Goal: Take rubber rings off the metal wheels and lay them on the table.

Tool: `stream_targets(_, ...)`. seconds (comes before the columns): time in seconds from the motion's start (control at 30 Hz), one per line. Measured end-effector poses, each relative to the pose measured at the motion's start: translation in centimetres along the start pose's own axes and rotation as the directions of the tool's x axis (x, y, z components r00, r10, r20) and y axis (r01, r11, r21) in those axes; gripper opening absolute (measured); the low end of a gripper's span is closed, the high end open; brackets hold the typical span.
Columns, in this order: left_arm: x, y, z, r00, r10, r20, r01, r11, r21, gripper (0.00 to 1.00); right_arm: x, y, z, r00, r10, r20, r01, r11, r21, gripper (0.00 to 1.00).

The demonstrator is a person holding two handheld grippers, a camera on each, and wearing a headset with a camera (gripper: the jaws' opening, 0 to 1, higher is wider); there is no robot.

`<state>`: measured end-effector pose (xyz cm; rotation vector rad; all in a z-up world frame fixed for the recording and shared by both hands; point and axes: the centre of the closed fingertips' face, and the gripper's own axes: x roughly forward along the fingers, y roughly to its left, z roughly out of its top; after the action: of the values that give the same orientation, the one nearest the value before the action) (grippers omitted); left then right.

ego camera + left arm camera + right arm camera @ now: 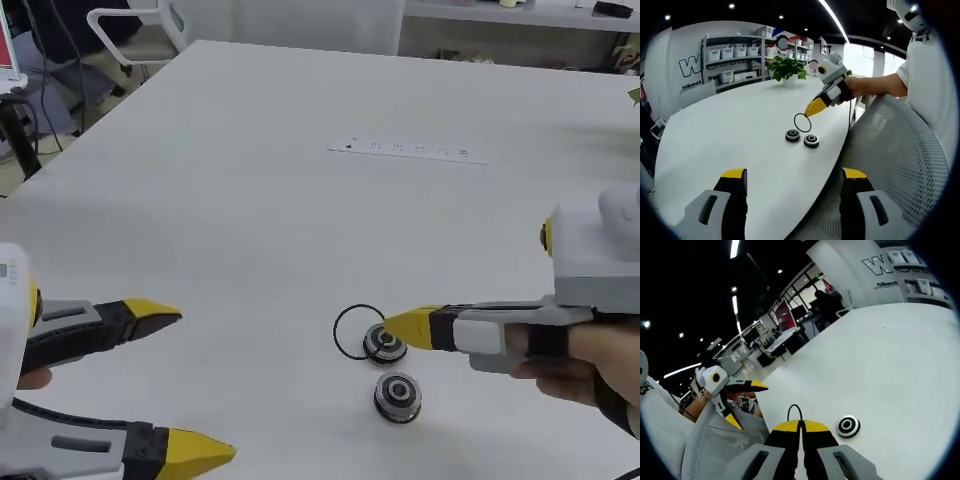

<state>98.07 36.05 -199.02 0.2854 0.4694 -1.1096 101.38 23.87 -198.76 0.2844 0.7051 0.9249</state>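
Two small metal wheels lie near the table's front edge, one (385,344) just under my right gripper's tip and one (398,395) closer to me. My right gripper (392,325) is shut on a thin black rubber ring (357,331), which hangs free beside the farther wheel. In the left gripper view the ring (802,121) dangles from the right gripper (812,108) above both wheels (792,135) (811,141). The right gripper view has the ring (795,412) poking out of the shut jaws, with one wheel (847,426) to the right. My left gripper (190,385) stands open and holds nothing, well left of the wheels.
The white table (250,200) stretches far ahead, with a flush socket strip (408,151) in its middle. A chair (135,30) stands at the far left corner. A mesh chair back (895,150) and a potted plant (787,70) appear in the left gripper view.
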Motion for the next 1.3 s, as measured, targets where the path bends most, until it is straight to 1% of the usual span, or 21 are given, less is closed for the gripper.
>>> stream_targets(0.07,0.0,0.0,0.1,1.0000,-0.002,0.004,0.002,1.000,-0.003,0.74,0.2,0.0,-0.1,1.0000,-0.002,-0.002,0.002,1.000,-0.007,0.00)
stream_targets(0.2,0.1,-0.1,0.0,1.0000,-0.006,0.001,0.006,1.000,-0.011,0.76,0.7,0.0,-0.3,0.9999,-0.012,-0.006,0.012,0.999,-0.043,0.00)
stream_targets(0.27,0.1,0.0,0.2,0.9999,0.000,0.013,0.000,1.000,-0.012,0.78,0.9,0.0,-0.5,0.9998,-0.017,-0.011,0.016,0.998,-0.059,0.00)
stream_targets(0.4,0.1,0.1,0.3,0.9997,0.005,0.024,-0.005,1.000,-0.017,0.81,1.5,-0.1,-1.3,0.9988,-0.023,-0.043,0.018,0.995,-0.096,0.00)
stream_targets(0.5,0.1,0.0,0.3,0.9997,0.000,0.026,0.001,1.000,-0.028,0.81,2.0,0.0,-1.9,0.9980,-0.007,-0.063,0.001,0.996,-0.094,0.00)
stream_targets(0.6,0.2,0.1,0.2,0.9997,0.002,0.023,-0.001,1.000,-0.029,0.81,2.4,-0.1,-2.3,0.9971,-0.011,-0.075,0.002,0.993,-0.116,0.00)
stream_targets(0.73,0.2,0.2,0.2,0.9995,0.006,0.030,-0.004,0.999,-0.045,0.81,3.1,0.0,-2.9,0.9955,-0.022,-0.092,0.009,0.990,-0.141,0.00)
stream_targets(0.8,0.1,0.3,0.2,0.9995,0.006,0.031,-0.005,0.999,-0.046,0.81,3.3,0.2,-3.0,0.9953,-0.015,-0.096,-0.001,0.988,-0.157,0.00)
stream_targets(0.83,0.2,0.3,0.2,0.9995,0.006,0.031,-0.004,0.999,-0.045,0.81,3.4,0.2,-3.1,0.9948,-0.023,-0.100,0.006,0.986,-0.167,0.00)
stream_targets(0.9,0.2,0.2,0.2,0.9996,0.002,0.029,-0.001,0.999,-0.043,0.81,3.7,-0.3,-3.6,0.9904,-0.057,-0.126,0.030,0.977,-0.210,0.00)
stream_targets(0.97,0.2,0.2,0.1,0.9997,0.001,0.026,0.000,0.999,-0.044,0.80,3.9,-0.6,-3.9,0.9883,-0.076,-0.132,0.045,0.973,-0.226,0.00)
stream_targets(1.03,0.2,0.2,0.1,0.9997,0.003,0.025,-0.002,0.999,-0.047,0.80,4.1,-1.0,-4.0,0.9858,-0.095,-0.138,0.062,0.972,-0.226,0.00)
stream_targets(1.1,0.2,0.3,0.1,0.9996,0.003,0.028,-0.002,0.999,-0.051,0.79,4.2,-1.0,-4.2,0.9849,-0.094,-0.145,0.060,0.973,-0.224,0.00)
stream_targets(1.13,0.2,0.2,0.1,0.9995,-0.001,0.031,0.003,0.999,-0.053,0.78,4.2,-1.0,-4.5,0.9826,-0.092,-0.162,0.056,0.975,-0.215,0.00)
stream_targets(1.17,0.2,0.2,0.1,0.9995,-0.003,0.032,0.005,0.999,-0.054,0.78,4.3,-0.9,-4.6,0.9817,-0.093,-0.166,0.056,0.975,-0.217,0.00)
stream_targets(1.23,0.2,0.1,0.2,0.9994,-0.006,0.033,0.008,0.999,-0.050,0.79,4.4,-1.0,-4.9,0.9791,-0.101,-0.177,0.058,0.971,-0.233,0.00)
stream_targets(1.3,0.3,0.0,0.1,0.9996,-0.009,0.026,0.010,0.999,-0.046,0.78,4.5,-1.0,-5.1,0.9766,-0.109,-0.186,0.061,0.967,-0.248,0.00)
